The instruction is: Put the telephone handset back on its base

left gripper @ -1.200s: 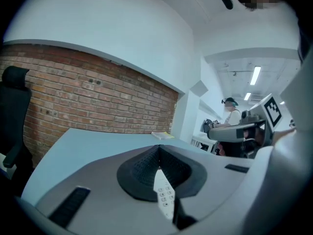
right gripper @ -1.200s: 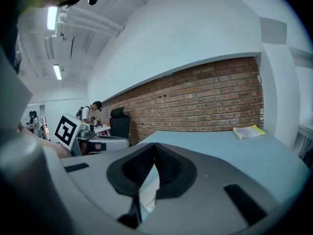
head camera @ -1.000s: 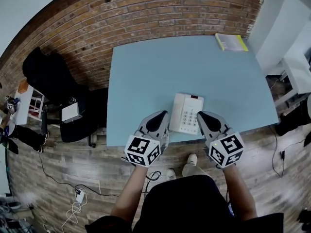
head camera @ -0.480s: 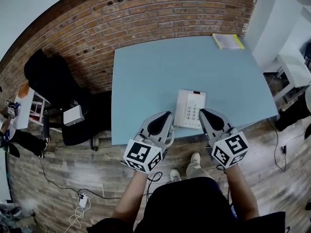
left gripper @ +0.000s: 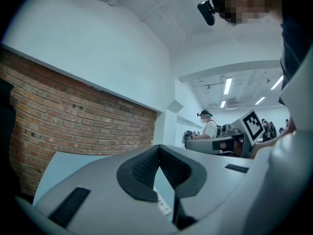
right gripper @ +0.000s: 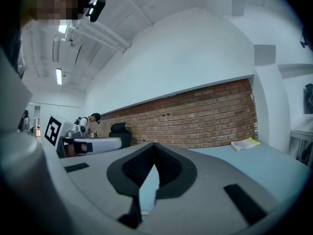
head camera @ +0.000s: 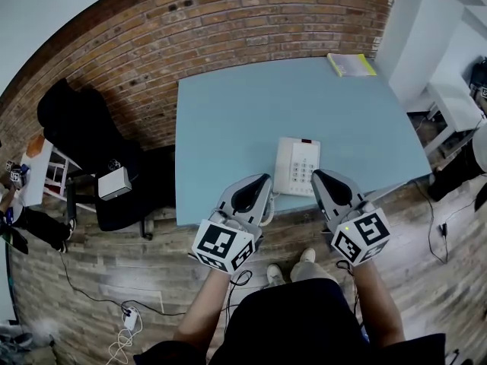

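A white telephone (head camera: 297, 166) lies near the front edge of the blue table (head camera: 243, 112), keypad to the right. Its handset appears to lie along the base's left side, and a coiled cord (head camera: 268, 213) hangs off the table edge. My left gripper (head camera: 262, 179) (left gripper: 159, 148) is just left of the phone's near corner, shut and holding nothing. My right gripper (head camera: 318, 175) (right gripper: 154, 146) is at the phone's near right corner, its pads together and nothing between them. Both point level across the table. The right gripper (left gripper: 220, 143) also shows in the left gripper view.
A yellow book (head camera: 351, 64) (right gripper: 247, 144) lies at the table's far right corner. A brick wall (head camera: 228, 21) runs behind the table. A black chair (head camera: 76, 128) and a small white box (head camera: 114, 182) stand left, white cabinets (head camera: 456, 90) right. Cables (head camera: 122, 318) lie on the floor.
Both grippers have drawn back a little from beside the phone toward the table's front edge and lifted slightly. Their jaws stayed shut. The phone has not moved on the table.
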The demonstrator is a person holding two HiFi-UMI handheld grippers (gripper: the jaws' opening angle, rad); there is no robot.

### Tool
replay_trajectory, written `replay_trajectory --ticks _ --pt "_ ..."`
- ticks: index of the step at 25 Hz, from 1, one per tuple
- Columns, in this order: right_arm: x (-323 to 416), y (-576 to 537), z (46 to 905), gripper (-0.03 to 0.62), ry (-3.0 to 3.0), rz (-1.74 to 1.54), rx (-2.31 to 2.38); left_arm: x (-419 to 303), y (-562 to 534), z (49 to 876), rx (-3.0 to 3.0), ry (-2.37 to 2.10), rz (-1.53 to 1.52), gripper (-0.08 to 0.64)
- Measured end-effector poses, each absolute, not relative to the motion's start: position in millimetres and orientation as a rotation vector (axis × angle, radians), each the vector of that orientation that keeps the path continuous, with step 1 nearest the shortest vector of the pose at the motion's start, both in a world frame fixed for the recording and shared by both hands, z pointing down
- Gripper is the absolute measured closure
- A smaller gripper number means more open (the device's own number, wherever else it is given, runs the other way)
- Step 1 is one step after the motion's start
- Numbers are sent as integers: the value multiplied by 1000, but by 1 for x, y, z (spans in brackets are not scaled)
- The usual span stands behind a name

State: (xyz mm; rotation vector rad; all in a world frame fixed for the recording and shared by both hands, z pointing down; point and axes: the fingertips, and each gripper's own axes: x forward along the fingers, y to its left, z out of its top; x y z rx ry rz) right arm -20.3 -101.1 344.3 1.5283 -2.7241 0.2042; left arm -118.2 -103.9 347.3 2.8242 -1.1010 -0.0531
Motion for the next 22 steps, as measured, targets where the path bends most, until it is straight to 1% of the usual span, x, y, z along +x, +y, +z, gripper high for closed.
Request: replay_trajectory --ticks 22 --pt "5 -47 328 580 -2771 129 1501 -78 -53 323 2882 -1128 -110 551"
